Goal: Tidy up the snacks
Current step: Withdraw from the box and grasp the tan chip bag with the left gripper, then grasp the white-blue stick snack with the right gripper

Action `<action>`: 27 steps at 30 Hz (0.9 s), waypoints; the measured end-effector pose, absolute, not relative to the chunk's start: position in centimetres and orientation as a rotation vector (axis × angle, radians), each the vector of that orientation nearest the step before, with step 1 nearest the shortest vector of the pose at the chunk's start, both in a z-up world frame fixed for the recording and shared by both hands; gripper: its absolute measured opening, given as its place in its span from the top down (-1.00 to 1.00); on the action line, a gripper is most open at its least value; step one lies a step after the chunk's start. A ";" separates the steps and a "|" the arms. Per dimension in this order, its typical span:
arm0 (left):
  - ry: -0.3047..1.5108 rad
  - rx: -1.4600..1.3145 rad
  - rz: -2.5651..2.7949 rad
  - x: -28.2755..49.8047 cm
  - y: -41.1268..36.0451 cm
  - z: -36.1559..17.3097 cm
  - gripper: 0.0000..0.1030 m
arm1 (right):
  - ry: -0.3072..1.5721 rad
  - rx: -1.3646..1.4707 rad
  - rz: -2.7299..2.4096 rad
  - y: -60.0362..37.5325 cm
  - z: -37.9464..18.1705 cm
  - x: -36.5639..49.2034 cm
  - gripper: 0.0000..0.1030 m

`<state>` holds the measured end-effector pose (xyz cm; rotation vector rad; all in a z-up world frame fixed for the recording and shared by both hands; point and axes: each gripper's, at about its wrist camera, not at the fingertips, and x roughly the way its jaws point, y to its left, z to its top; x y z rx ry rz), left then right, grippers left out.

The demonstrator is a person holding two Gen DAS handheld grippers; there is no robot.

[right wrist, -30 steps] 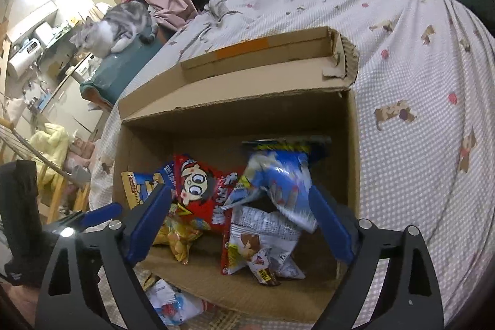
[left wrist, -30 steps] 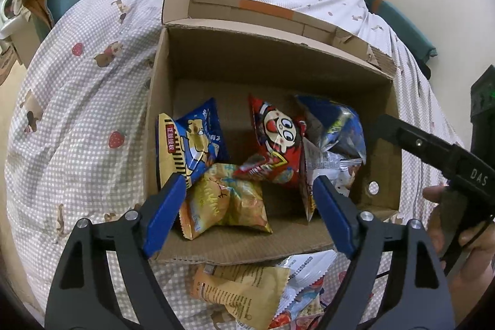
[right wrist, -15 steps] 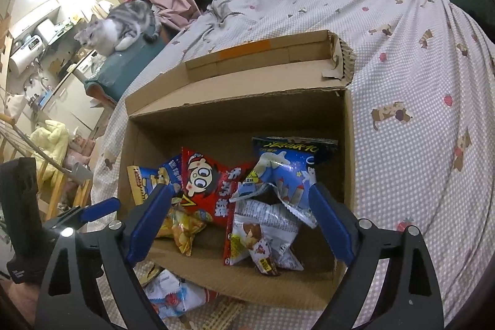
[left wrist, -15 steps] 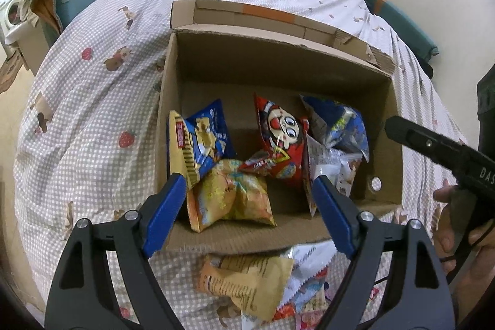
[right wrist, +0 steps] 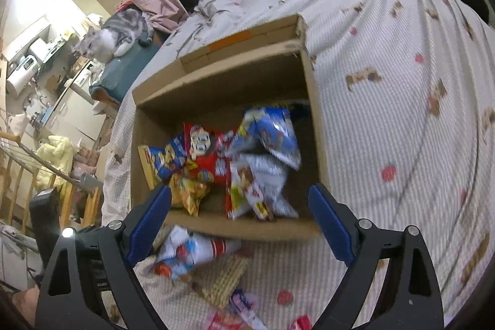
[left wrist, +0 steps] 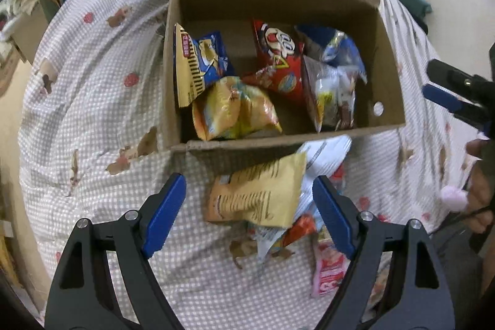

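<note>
On the bed (left wrist: 92,101), the cardboard box (left wrist: 386,76) already stands five packets, from the blue-and-yellow bag (left wrist: 201,61) at nine o'clock inside it to the blue bag (left wrist: 340,48) at three. The step in hand looks like fetching the next loose snack. The left tongs (left wrist: 249,214) hang open and empty, framing the tan packet (left wrist: 263,190) that lies on the pile at six o'clock of the box, just outside its near wall. The right tongs (right wrist: 239,220) are open and empty too, over that wall. The next move likely calls for lowering the left tongs and closing on the tan packet's edge. Compared with a second ago, both views have drawn back from the box, and the loose pile now sits between the left fingers.
</note>
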<state>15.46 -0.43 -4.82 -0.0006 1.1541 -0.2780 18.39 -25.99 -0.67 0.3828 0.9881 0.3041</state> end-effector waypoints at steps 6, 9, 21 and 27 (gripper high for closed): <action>1.134 0.090 -0.250 14.9 -0.8 -6.0 -0.24 | 1.014 0.514 0.310 -27.8 -1.2 15.1 -0.79; 1.140 0.094 -0.238 15.0 -0.3 -6.7 0.18 | 1.026 0.527 0.305 -28.0 -1.4 13.8 -0.79; 1.184 0.057 -0.260 16.1 0.3 -7.9 0.82 | 1.095 0.509 0.274 -28.3 -3.0 11.1 -0.79; 1.119 0.048 -0.235 12.8 1.1 -3.8 0.82 | 1.161 0.466 0.252 -27.8 -4.0 10.1 -0.79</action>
